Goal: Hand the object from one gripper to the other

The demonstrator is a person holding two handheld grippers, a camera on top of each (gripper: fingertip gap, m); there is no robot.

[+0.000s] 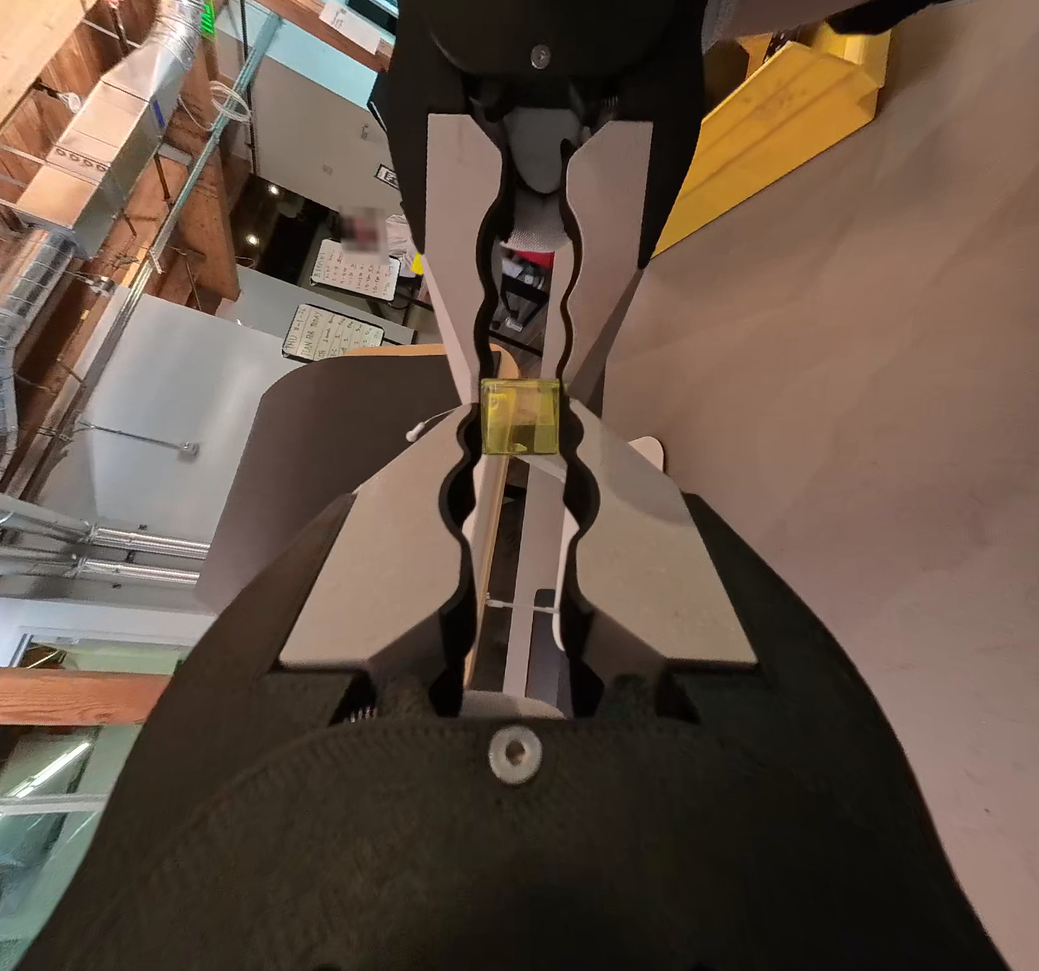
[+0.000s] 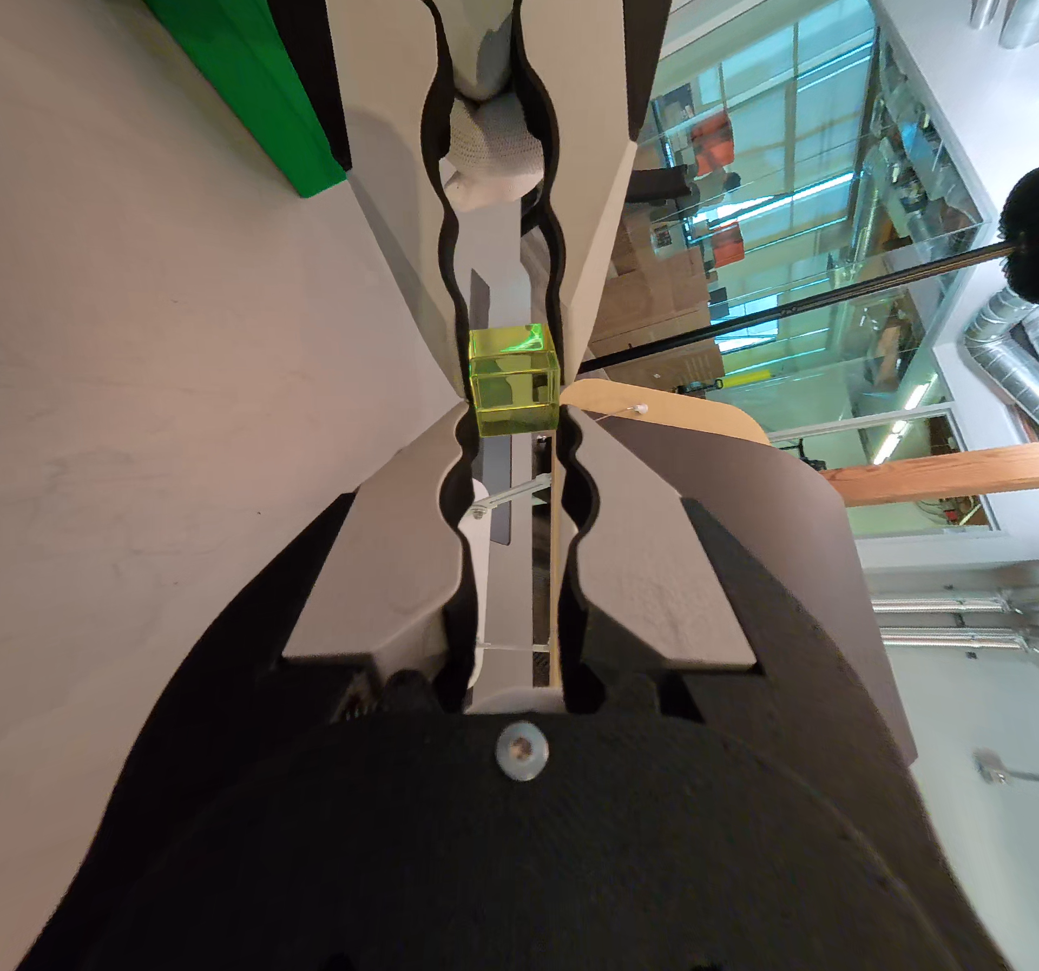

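A clear yellow-green cube hangs in the air between my two grippers, which meet tip to tip. In the left wrist view my left gripper is shut on the cube's near half. My right gripper reaches in from above, its tips at the cube's far edge. In the right wrist view the cube sits between my right gripper's tips, whose pads touch its near end. The left gripper clamps its far part. Both gaps match the cube's width.
A pale table top runs along one side, also in the right wrist view. A yellow bin and a green bin stand on it. A white gloved hand shows behind the left gripper. A black pole crosses the background. My two grippers' fingertips are within a few centimetres of each other.
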